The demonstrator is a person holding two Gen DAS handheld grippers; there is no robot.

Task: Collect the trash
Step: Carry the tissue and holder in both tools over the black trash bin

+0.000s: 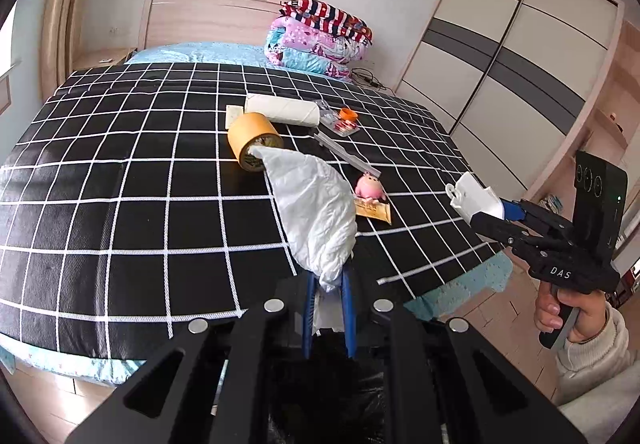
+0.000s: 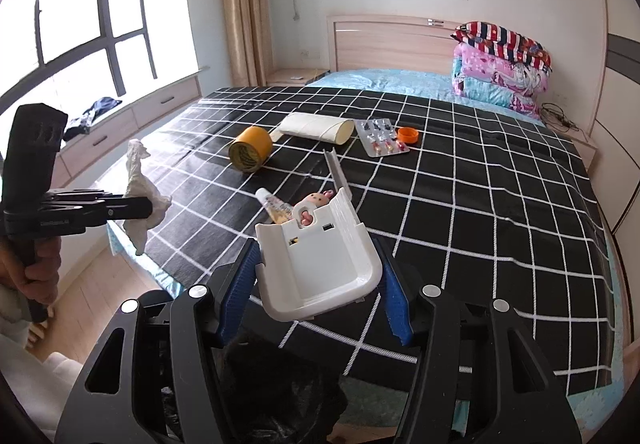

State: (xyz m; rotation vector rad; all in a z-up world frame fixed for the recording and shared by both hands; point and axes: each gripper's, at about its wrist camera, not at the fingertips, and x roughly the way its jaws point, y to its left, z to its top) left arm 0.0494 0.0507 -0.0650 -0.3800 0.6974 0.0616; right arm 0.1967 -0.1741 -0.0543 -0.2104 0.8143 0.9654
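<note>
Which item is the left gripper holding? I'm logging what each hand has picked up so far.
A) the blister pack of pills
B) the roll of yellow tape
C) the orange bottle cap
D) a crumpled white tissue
D: the left gripper is pinched shut on the crumpled white tissue, while the tape, cap and pills lie on the bed.

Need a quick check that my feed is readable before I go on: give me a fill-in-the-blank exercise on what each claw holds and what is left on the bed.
1. The left claw is shut on a crumpled white ____.
2. The right claw grips a ____ plastic piece.
3. The yellow tape roll lies on the black ____ bedspread.
4. The bottle cap beside the pill blister pack is ____.

Missing words: tissue; white; checked; orange
</note>
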